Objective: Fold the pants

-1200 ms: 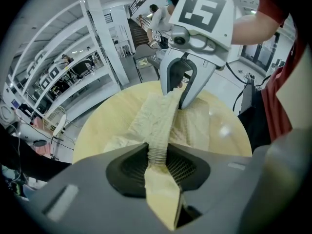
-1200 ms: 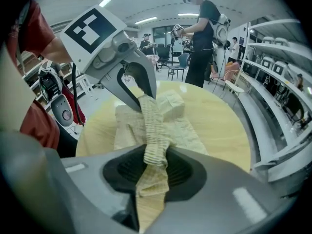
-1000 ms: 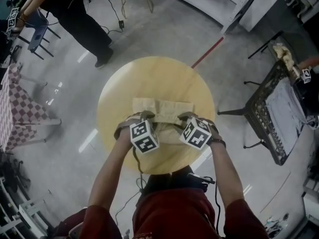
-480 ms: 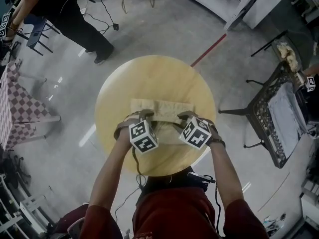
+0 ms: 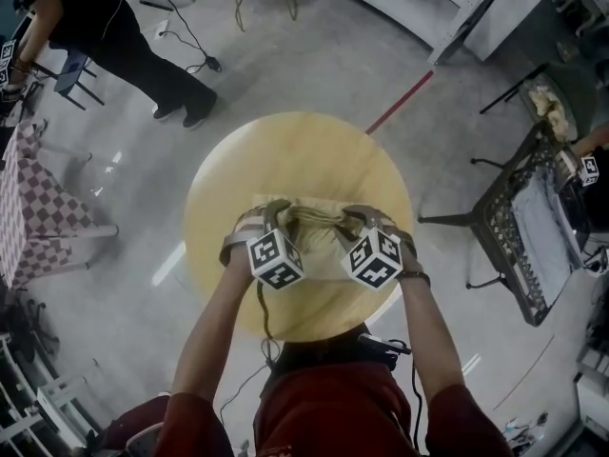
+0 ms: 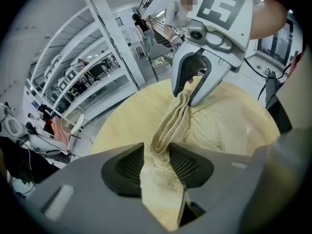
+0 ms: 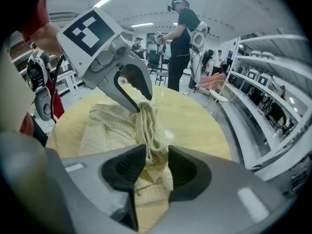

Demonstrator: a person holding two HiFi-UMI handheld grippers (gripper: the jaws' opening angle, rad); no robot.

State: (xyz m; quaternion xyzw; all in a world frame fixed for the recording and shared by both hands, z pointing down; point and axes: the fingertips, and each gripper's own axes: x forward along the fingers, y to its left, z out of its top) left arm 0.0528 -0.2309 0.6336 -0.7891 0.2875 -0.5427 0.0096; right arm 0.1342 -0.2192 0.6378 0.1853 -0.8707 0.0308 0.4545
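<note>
Cream pants (image 5: 315, 251) lie on a round wooden table (image 5: 295, 150). Their far edge is gathered into a taut ribbed band between my two grippers. My left gripper (image 5: 273, 211) pinches one end of that band; in the left gripper view the cloth (image 6: 168, 130) runs from its pads (image 6: 192, 165) to the right gripper (image 6: 191, 89). The right gripper (image 5: 353, 215) pinches the other end, and the band (image 7: 147, 126) stretches from its jaws (image 7: 157, 167) to the left gripper (image 7: 138, 95). Both pairs of jaws are opening, with cloth still between them.
A person in black (image 5: 114, 36) stands beyond the table at the upper left, next to a checkered cloth (image 5: 33, 208). A black metal rack (image 5: 523, 217) stands to the right. White shelving (image 6: 97, 67) lines the room, and a red line (image 5: 400, 103) marks the floor.
The pants' far edge, flat and spread before, is now bunched into a tight band between the grippers. Both grippers have shifted slightly away from me and turned inward.
</note>
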